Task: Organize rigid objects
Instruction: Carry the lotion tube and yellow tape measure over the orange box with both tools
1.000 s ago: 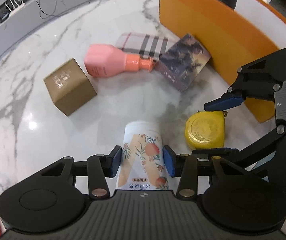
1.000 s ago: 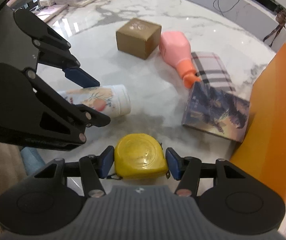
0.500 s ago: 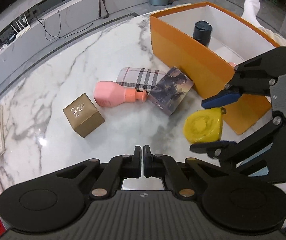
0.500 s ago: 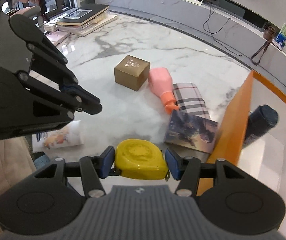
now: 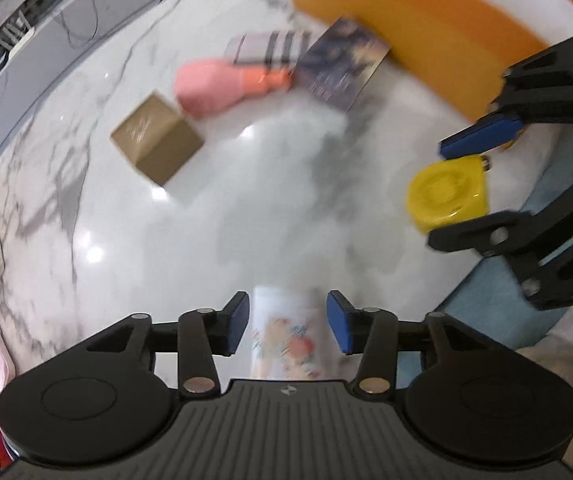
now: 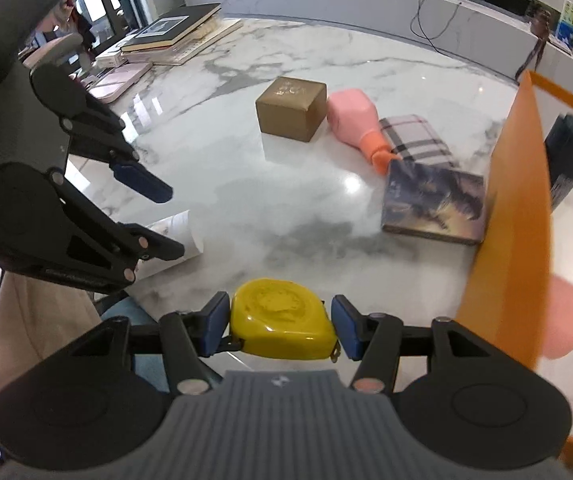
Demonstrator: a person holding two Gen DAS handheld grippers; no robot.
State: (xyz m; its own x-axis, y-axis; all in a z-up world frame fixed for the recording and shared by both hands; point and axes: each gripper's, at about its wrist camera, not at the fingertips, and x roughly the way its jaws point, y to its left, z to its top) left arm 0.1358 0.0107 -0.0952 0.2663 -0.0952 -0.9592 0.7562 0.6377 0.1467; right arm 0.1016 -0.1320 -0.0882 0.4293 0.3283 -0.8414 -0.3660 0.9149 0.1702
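Observation:
My left gripper [image 5: 288, 322] points steeply down with its jaws opening. A white carton with a fruit print [image 5: 286, 340] lies between the blue pads, and a thin gap shows on each side. In the right wrist view that carton [image 6: 174, 228] rests at the marble table's near edge under the left gripper [image 6: 170, 220]. My right gripper [image 6: 282, 322] is shut on a yellow tape measure [image 6: 282, 316] and holds it above the table's front edge. An orange box [image 6: 514, 220] with a white inside stands open to the right.
On the marble top lie a brown cube box [image 6: 290, 108], a pink bottle [image 6: 354, 116], a plaid pouch [image 6: 418, 136] and a dark picture box [image 6: 434, 208] leaning on the orange wall. A dark cylinder [image 6: 570, 148] is inside the orange box. Books [image 6: 174, 32] are stacked far left.
The left gripper held the carton, then stood shut and empty, and now stands open around the carton again. The right gripper has lifted the tape measure and drawn back toward the table edge.

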